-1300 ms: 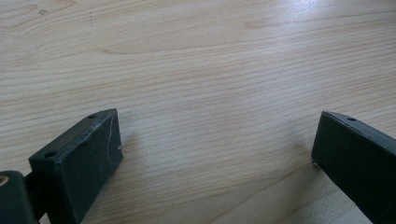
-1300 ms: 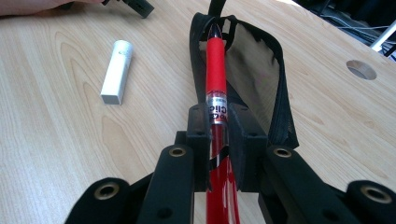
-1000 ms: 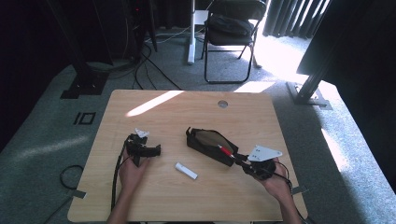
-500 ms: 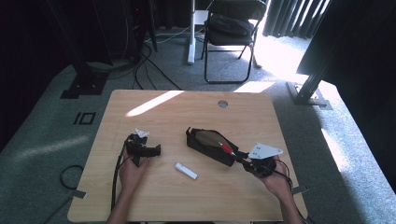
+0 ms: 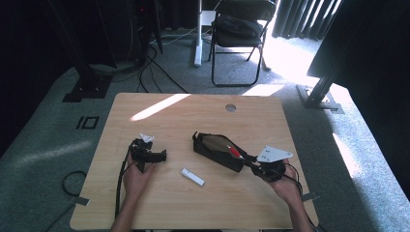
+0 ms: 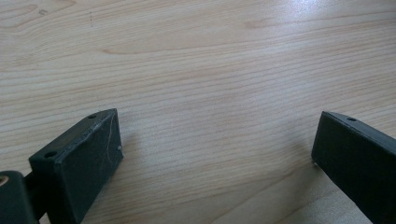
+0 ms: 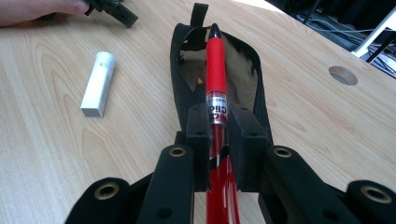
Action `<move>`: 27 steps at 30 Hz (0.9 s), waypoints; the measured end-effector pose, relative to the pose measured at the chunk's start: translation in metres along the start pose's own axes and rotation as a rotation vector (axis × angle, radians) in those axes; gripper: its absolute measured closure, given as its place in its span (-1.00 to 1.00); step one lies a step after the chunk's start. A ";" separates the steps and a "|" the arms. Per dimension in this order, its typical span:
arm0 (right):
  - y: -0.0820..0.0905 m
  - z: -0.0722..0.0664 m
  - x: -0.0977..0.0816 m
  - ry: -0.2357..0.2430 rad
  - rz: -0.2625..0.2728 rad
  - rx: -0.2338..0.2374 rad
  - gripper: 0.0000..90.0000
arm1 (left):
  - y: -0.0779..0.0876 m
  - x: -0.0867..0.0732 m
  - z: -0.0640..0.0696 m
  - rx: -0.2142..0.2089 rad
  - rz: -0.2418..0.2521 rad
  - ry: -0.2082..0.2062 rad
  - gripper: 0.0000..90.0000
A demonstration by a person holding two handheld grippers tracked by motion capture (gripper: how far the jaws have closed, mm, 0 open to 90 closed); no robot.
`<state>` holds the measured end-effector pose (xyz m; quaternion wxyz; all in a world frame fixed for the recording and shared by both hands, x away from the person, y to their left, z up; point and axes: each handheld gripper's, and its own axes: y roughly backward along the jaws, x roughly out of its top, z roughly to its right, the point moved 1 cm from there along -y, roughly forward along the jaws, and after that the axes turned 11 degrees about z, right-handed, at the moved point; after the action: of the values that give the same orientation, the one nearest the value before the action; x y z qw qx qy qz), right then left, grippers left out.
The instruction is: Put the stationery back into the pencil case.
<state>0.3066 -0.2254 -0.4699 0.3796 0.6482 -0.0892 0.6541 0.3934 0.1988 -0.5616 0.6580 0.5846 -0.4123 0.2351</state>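
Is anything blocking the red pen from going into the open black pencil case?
Nothing visible does. The right tongs are shut on the red pen, whose tip is already over the open mouth of the black pencil case. The white eraser lies off to the side, apart from the case.

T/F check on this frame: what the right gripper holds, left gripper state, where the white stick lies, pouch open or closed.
1. The right gripper is shut on the red pen. True.
2. The left gripper grips the white stick. False: its jaws stand open over bare table.
3. The white stick lies inside the black pouch. False: it lies on the table beside it.
4. The pen's tip points over the open pouch. True.
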 end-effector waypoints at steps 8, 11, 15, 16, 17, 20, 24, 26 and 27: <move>-0.004 0.001 0.003 0.004 0.002 0.004 0.77 | 0.000 0.000 0.000 0.000 0.000 0.000 -0.96; -0.006 0.002 0.005 0.006 0.004 0.005 0.77 | 0.000 0.000 0.000 0.000 -0.001 -0.001 -0.96; -0.007 0.003 0.007 0.002 0.006 0.004 0.77 | 0.000 0.000 0.000 0.000 0.000 0.000 -0.96; -0.007 0.004 0.007 0.005 0.008 0.005 0.77 | 0.000 0.000 0.000 0.000 0.000 0.000 -0.96; -0.008 0.004 0.007 0.005 0.010 0.003 0.77 | 0.000 0.000 0.000 0.000 0.000 0.001 -0.96; -0.009 0.005 0.009 0.003 0.010 0.006 0.77 | 0.000 0.000 0.000 0.000 0.000 0.000 -0.96; -0.011 0.006 0.010 0.004 0.009 0.008 0.77 | 0.000 0.000 0.000 0.000 0.000 0.000 -0.96; -0.012 0.006 0.011 0.006 0.009 0.009 0.77 | 0.000 0.000 0.000 0.000 0.000 0.000 -0.96; -0.013 0.007 0.011 0.004 0.008 0.009 0.77 | 0.000 0.000 0.000 0.000 0.000 0.000 -0.96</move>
<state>0.3208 -0.2166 -0.4639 0.3744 0.6481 -0.0881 0.6573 0.3934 0.1988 -0.5616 0.6580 0.5846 -0.4123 0.2350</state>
